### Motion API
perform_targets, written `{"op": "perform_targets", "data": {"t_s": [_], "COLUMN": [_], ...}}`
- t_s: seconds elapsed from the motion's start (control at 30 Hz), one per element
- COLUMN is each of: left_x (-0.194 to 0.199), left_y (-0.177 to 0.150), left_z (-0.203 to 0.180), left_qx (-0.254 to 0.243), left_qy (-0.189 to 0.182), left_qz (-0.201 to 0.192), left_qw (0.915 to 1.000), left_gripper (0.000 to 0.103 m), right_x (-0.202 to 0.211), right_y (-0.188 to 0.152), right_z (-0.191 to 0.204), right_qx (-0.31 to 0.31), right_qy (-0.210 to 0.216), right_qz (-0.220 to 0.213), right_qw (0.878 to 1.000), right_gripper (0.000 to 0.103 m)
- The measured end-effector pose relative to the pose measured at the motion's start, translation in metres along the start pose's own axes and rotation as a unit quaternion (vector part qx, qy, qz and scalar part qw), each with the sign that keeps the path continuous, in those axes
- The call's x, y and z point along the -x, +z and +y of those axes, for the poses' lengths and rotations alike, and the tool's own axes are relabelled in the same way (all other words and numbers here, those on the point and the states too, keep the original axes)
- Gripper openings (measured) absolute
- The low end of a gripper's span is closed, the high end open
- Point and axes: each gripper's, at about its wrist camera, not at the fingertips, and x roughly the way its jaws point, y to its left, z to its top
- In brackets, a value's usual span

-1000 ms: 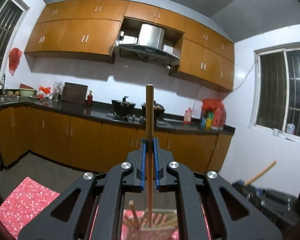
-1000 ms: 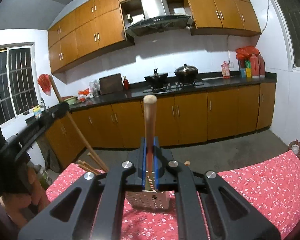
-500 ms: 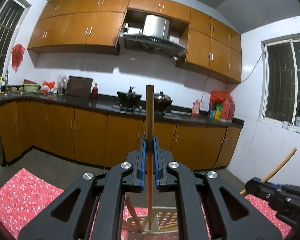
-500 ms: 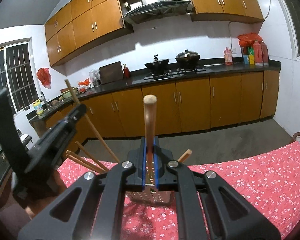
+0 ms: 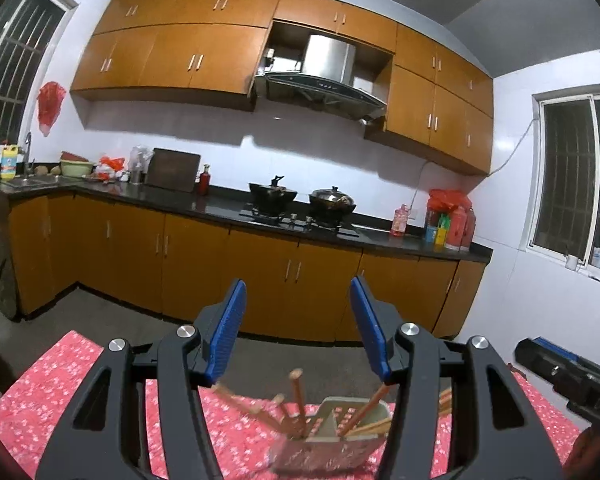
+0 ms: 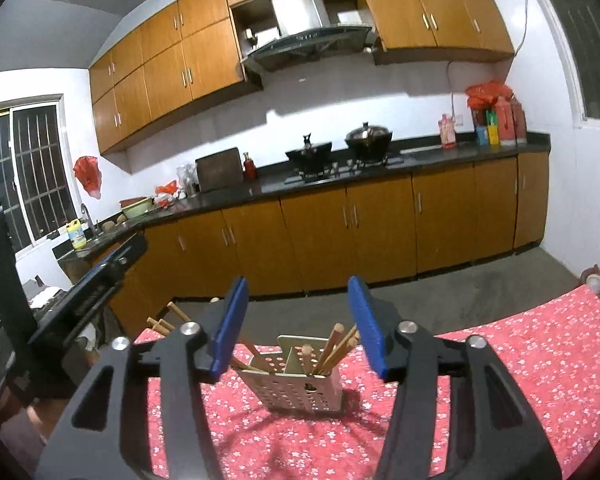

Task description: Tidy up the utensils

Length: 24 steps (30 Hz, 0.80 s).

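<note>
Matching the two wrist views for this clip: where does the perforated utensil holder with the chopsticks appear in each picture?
Left wrist: the utensil holder sits bottom centre, blurred, low between the open left gripper fingers.
Right wrist: the holder stands on the red floral cloth, lower centre, framed by the open right gripper.
Shared landmark: the range hood above the stove.

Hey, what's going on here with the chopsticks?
A person is sorting chopsticks into a perforated holder on a red floral tablecloth, with a tool in each hand. Both the left tool and the right tool have just been opening; nothing is between their jaws, and the chopsticks stand leaning in the holder.
</note>
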Motion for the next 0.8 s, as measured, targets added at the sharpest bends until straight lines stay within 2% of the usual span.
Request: {"op": "perform_targets", "data": {"t_s": [0.13,0.23,0.33,0.4,0.5,0.67,0.8], "left_x": [0.032,0.053,0.07,0.085,0.101,0.124,0.136], "left_y": [-0.009,-0.022,-0.035,-0.051,-0.07,-0.102,-0.119], "left_z": [0.019,0.033,0.042,0.047,0.047,0.042,0.038], "left_qx": [-0.007,-0.013,-0.023,-0.037,-0.065,-0.107,-0.115], "left_qy": [0.017,0.028,0.037,0.043,0.051,0.054,0.053], "left_qz": [0.011,0.024,0.033,0.038,0.042,0.051,0.054], "left_qw": [0.9998,0.9992,0.9985,0.9976,0.9957,0.9915,0.9905], "left_gripper": [0.059,0.068,0.078,0.091,0.1,0.101,0.101], "right_x": [0.023,0.034,0.044,0.051,0.06,0.069,0.074], "right_y": [-0.014,-0.03,-0.052,-0.066,-0.088,-0.118,-0.138], "right_z": [0.003,0.005,0.008,0.01,0.015,0.023,0.027], "right_qx": [0.009,0.016,0.023,0.029,0.045,0.065,0.075], "right_qy": [-0.01,-0.019,-0.027,-0.033,-0.051,-0.075,-0.082], "right_qz": [-0.013,-0.011,-0.007,-0.009,-0.015,-0.002,0.011], "right_qw": [1.0,1.0,0.999,0.999,0.998,0.995,0.994], "right_gripper": [0.066,0.072,0.081,0.092,0.099,0.099,0.099]}}
